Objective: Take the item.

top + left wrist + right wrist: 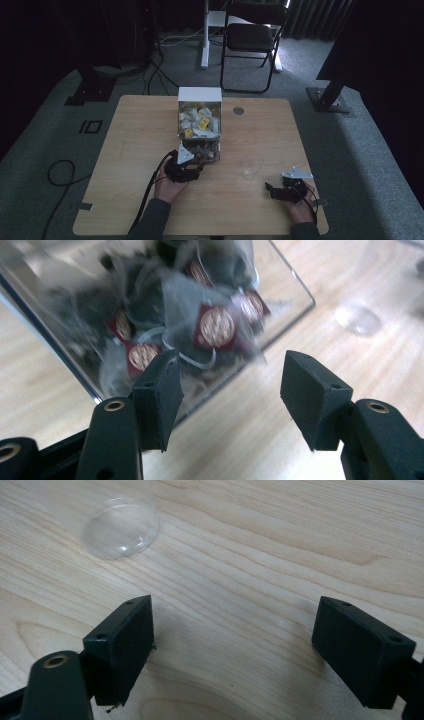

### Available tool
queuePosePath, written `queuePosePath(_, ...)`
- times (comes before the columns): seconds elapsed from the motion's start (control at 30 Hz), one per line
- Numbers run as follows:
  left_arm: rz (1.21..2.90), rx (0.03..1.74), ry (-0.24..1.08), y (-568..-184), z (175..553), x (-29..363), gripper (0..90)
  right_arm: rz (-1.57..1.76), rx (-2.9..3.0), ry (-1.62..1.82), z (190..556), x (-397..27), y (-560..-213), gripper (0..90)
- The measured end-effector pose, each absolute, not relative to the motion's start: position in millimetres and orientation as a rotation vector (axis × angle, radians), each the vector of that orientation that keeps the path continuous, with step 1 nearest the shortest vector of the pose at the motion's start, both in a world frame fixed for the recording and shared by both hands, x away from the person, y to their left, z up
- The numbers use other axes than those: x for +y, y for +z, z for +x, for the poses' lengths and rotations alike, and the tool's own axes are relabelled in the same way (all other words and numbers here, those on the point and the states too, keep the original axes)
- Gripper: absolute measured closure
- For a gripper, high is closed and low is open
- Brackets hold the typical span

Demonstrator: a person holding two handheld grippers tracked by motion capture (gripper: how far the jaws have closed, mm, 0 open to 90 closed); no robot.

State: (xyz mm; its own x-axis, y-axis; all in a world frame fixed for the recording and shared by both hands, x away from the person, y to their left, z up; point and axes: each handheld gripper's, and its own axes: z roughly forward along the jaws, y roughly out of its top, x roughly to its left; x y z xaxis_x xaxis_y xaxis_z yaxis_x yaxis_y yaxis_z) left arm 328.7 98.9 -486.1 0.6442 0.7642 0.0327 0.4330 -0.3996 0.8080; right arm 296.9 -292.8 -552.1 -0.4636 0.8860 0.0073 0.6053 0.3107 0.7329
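Note:
A clear box [199,131] with a white back stands mid-table, its upper tier full of yellow-and-white sachets and its lower tier [165,315] full of mesh tea bags with dark red round-printed tags [216,327]. My left gripper [195,170] [232,385] is open right at the lower tier's front edge, nothing between its jaws. A clear plastic cup [251,166] [120,527] stands on the wood to the right. My right gripper [270,190] [235,650] is open and empty over bare table, just short of the cup.
The wooden table [125,150] ends close behind the person's hands. A round grommet [238,110] sits near the far edge. Beyond the table stand a folding chair [252,40] and dark stand bases [327,97]. Cables [57,175] lie on the carpet at left.

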Motion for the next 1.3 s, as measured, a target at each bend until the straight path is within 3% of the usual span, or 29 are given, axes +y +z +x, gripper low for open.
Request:
queuePosePath(0.43, 1.964, 1.01, 0.572, -488, 343, 83, 42.8, 1.327, 2.187, 0.959, 297, -293, -552, 16.5)
queuePosePath(0.7, 1.963, 1.02, 0.575, -488, 343, 85, 60.4, 1.326, 2.187, 0.959, 297, -293, -552, 16.5)
queuePosePath(1.3, 1.928, 0.992, 0.607, -476, 334, 93, 70.9, 1.326, 2.187, 0.959, 297, -293, -552, 16.5)
